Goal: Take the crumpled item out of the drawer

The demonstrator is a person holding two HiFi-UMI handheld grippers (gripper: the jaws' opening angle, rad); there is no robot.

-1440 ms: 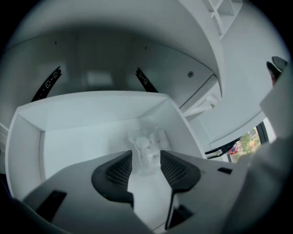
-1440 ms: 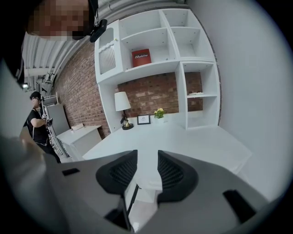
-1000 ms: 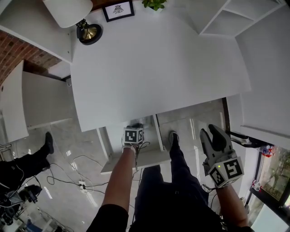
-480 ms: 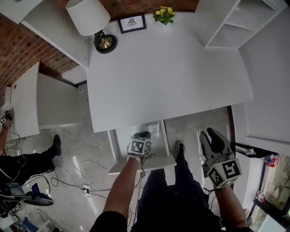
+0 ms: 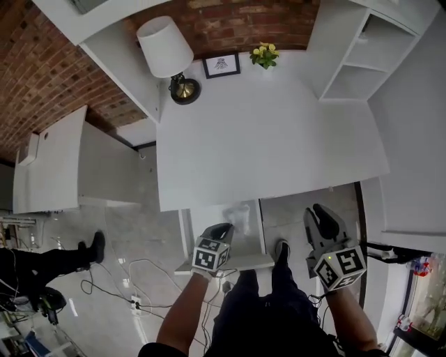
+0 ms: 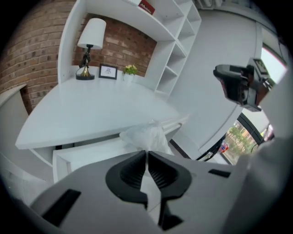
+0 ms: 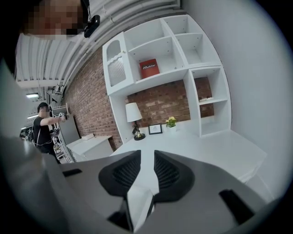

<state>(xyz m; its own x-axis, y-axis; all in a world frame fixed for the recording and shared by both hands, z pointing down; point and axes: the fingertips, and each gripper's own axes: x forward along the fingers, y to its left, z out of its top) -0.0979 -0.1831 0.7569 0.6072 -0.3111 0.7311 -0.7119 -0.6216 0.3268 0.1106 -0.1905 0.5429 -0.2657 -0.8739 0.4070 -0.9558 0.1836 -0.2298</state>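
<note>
Left gripper (image 6: 146, 154) clamps a crumpled item (image 6: 145, 136): a white, translucent wad, long axis pointing straight out past the fingertips, over the open drawer (image 6: 78, 155). Right gripper (image 7: 147, 157), jaws just closing, stands parted with nothing between.

A home-office corner: white desk (image 5: 272, 132), table lamp (image 5: 165, 45), framed picture (image 5: 221, 65), potted plant (image 5: 264, 54), brick wall (image 5: 56, 77), shelves (image 5: 352, 63).

White bench (image 5: 272, 132), one continuous top. Along its rear edge, by the brick wall (image 5: 244, 21), in a row: table lamp (image 5: 173, 63) (white shade, brass base), small framed picture (image 5: 221, 65), potted plant (image 5: 264, 54) with yellow flowers. The drawer (image 5: 244, 262) beneath the front edge stands pulled out.
</note>
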